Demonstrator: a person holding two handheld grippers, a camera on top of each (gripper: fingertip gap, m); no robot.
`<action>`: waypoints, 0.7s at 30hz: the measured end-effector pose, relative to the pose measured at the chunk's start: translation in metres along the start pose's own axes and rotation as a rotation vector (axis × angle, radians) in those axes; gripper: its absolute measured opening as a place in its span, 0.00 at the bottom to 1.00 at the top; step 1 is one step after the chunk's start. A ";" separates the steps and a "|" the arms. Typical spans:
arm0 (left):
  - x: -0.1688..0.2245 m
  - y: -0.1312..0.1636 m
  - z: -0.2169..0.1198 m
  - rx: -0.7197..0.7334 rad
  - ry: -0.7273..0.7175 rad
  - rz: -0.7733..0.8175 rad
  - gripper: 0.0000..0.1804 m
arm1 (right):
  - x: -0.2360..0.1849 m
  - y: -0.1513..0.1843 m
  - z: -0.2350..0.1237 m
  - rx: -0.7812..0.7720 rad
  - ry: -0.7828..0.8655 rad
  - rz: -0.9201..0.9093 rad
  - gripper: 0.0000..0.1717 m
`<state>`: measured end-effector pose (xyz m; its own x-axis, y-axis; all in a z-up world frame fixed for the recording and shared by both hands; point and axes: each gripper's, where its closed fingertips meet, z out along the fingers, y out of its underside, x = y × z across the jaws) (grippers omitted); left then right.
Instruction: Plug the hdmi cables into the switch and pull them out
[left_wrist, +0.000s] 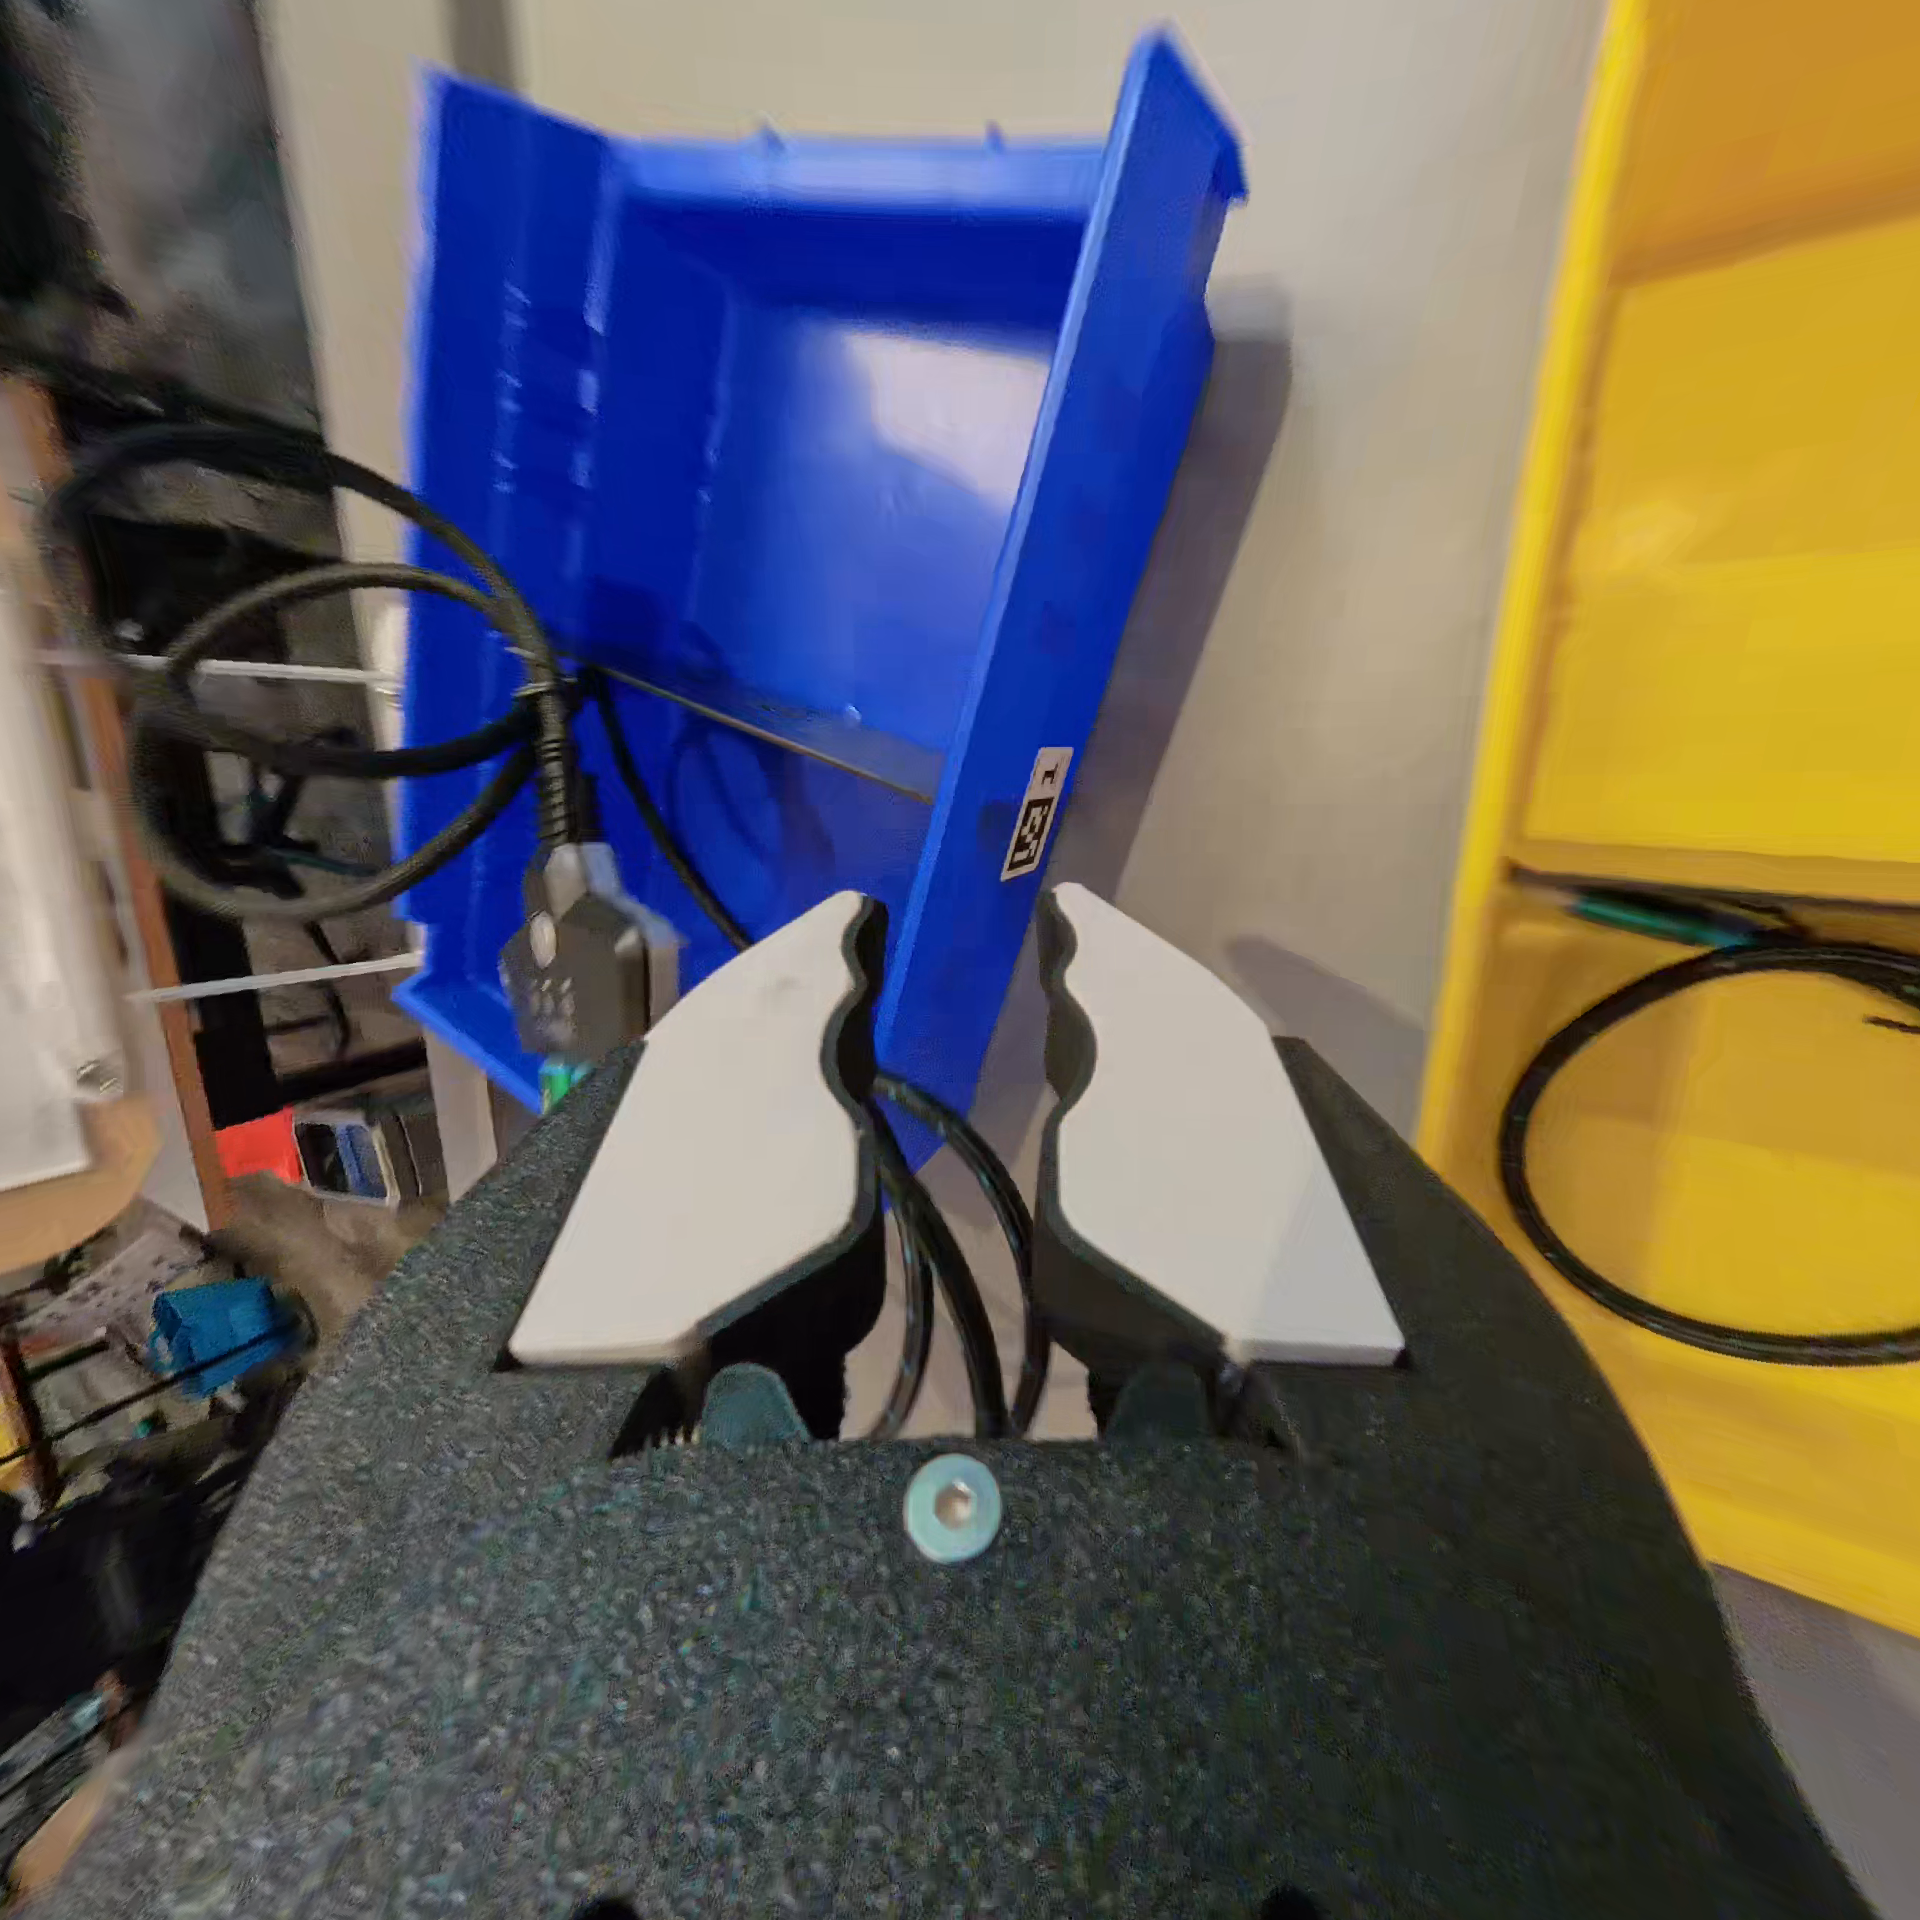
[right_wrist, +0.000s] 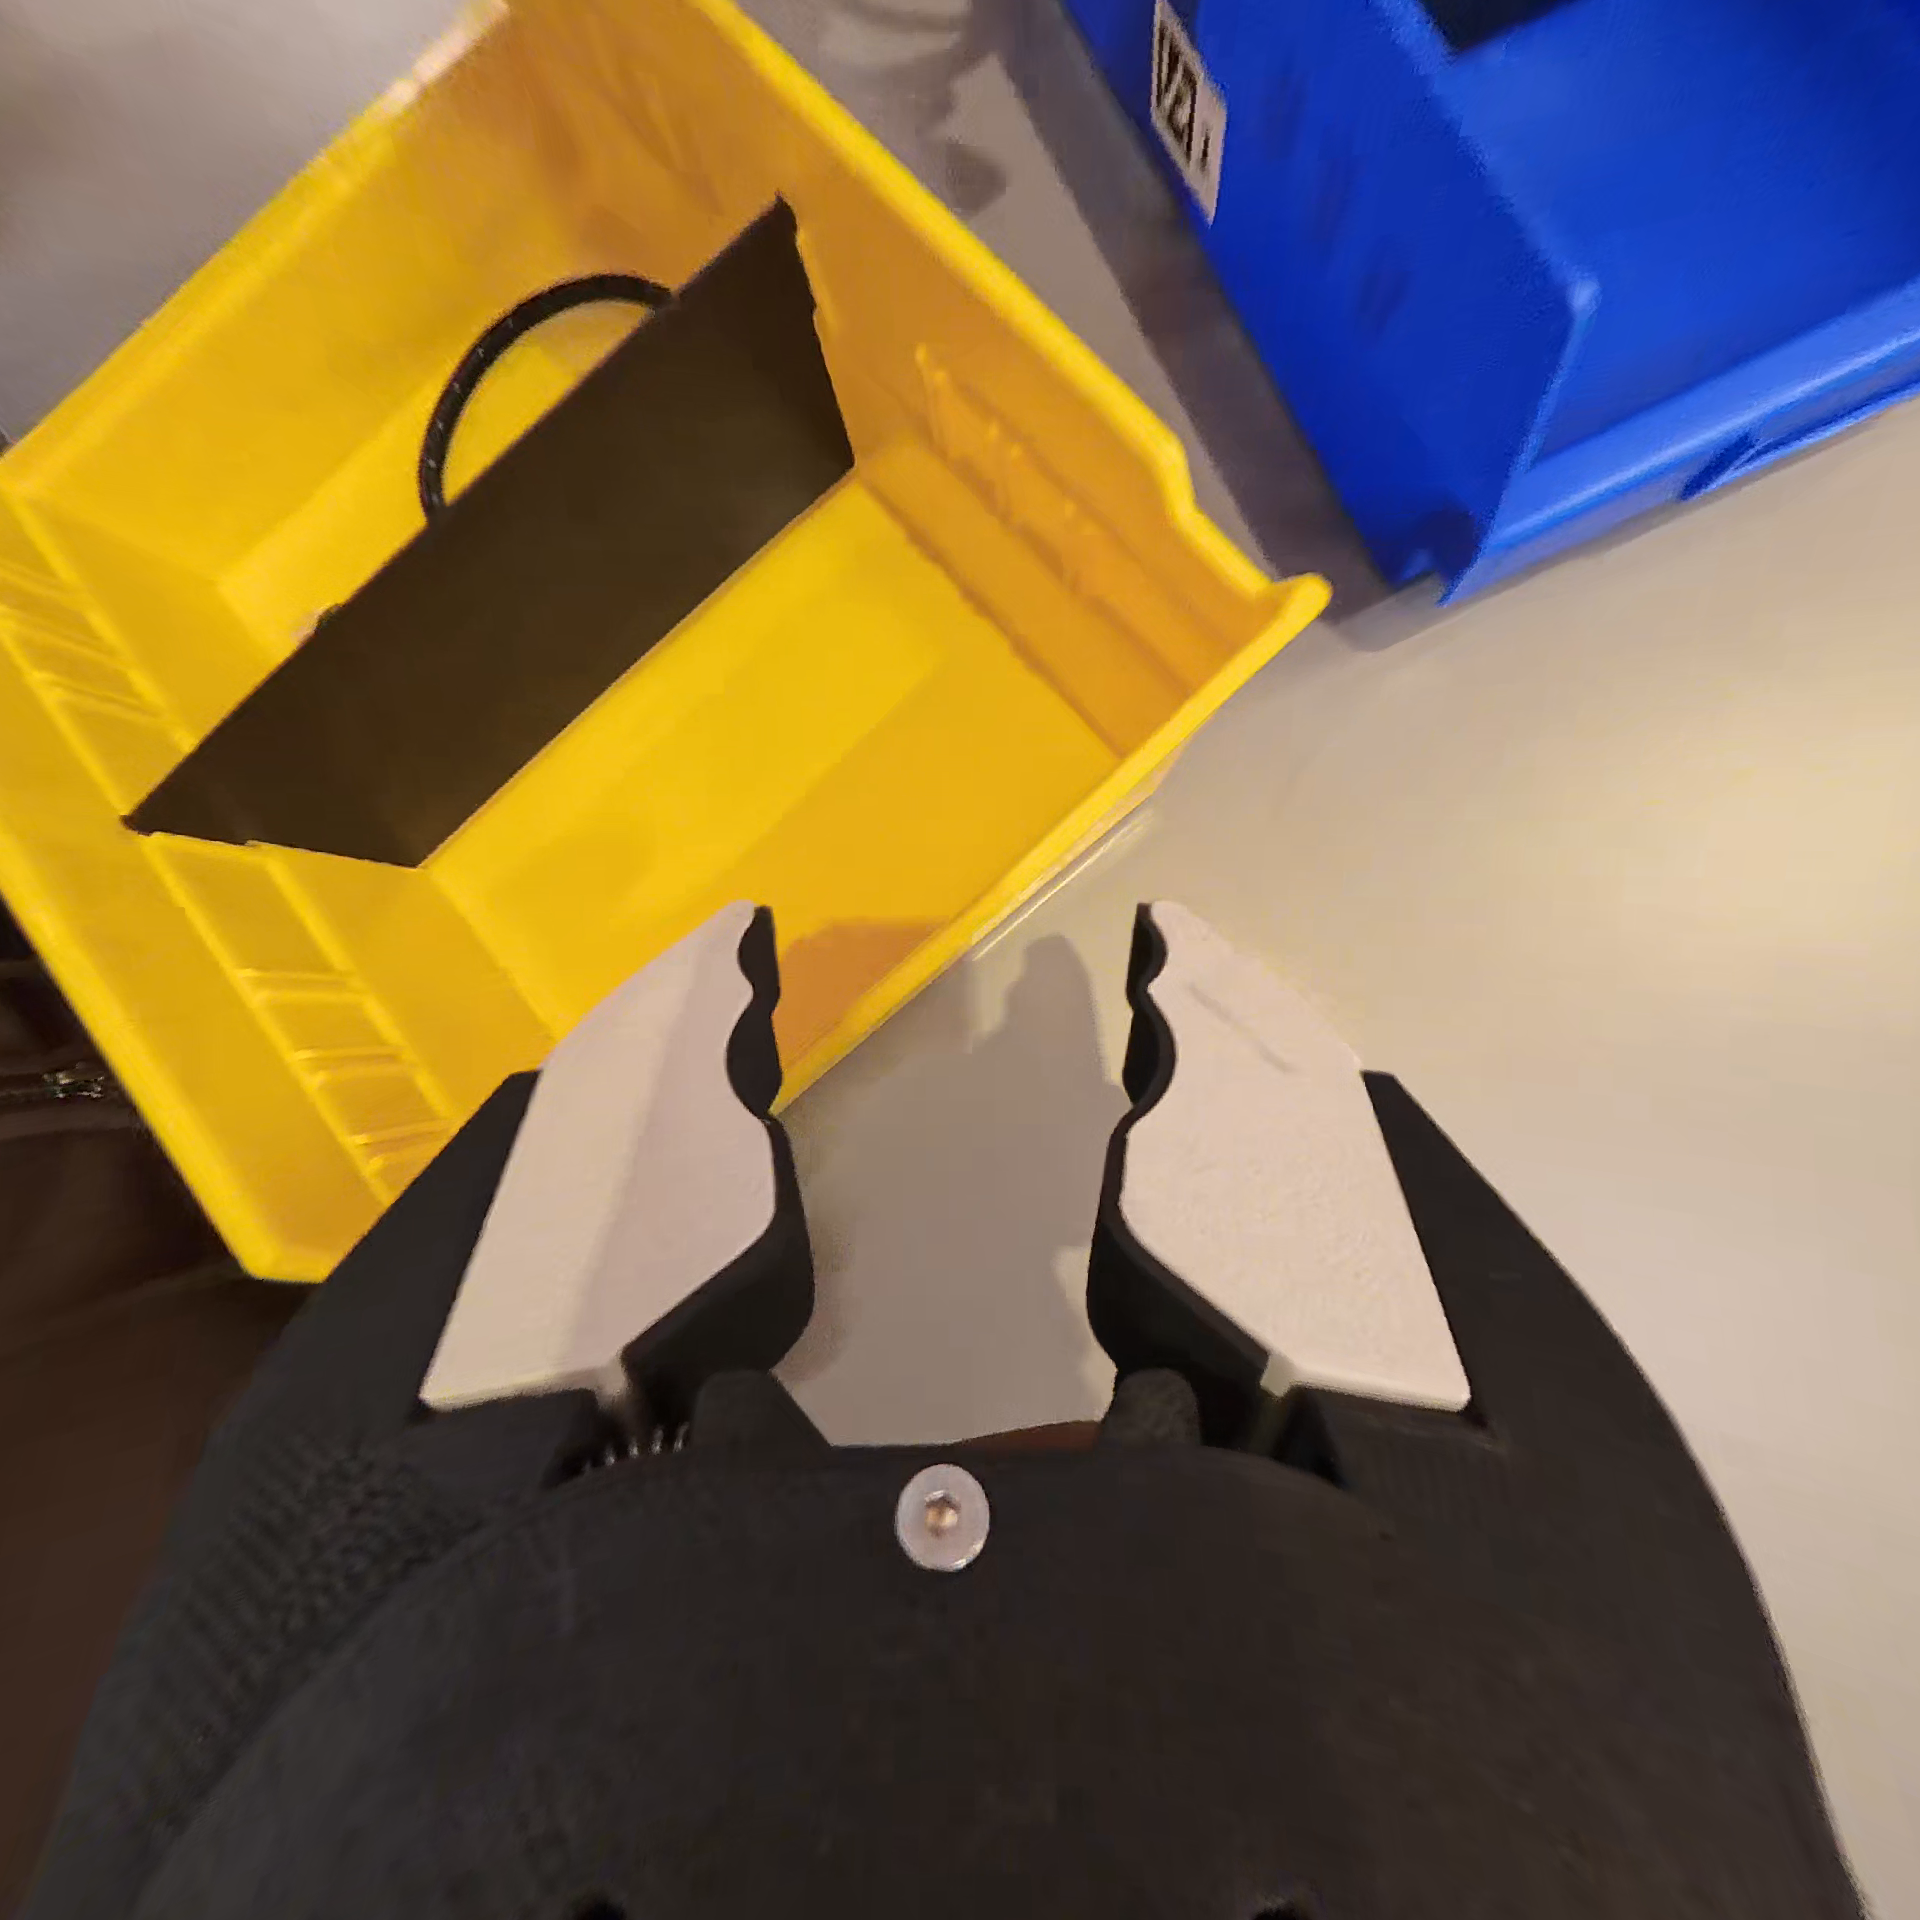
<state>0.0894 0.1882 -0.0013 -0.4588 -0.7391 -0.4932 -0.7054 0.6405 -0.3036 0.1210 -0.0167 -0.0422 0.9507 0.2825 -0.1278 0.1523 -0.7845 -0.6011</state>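
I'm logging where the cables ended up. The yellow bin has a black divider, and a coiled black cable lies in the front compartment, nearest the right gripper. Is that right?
Not quite. In the right wrist view, the yellow bin does have a black divider, but the coiled black cable lies behind it, in the far compartment. The compartment nearest the right gripper holds nothing visible.

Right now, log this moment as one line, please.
left gripper: open, astride blue bin wall, black cable between fingers | right gripper: open, empty, by yellow bin
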 end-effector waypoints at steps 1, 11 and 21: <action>-0.001 0.003 0.017 -0.073 0.023 0.019 0.16 | -0.003 0.002 0.004 -0.014 -0.018 0.009 0.37; -0.002 0.051 0.052 -0.389 -0.025 0.106 0.08 | 0.005 0.011 0.002 -0.100 -0.092 -0.077 0.16; -0.003 0.143 0.019 -0.426 -0.087 0.013 0.11 | 0.077 0.041 -0.033 -0.303 0.012 -0.200 0.14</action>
<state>0.0000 0.2859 -0.0583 -0.4347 -0.6998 -0.5669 -0.8683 0.4928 0.0574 0.2091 -0.0456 -0.0512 0.8970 0.4415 -0.0211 0.4066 -0.8430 -0.3522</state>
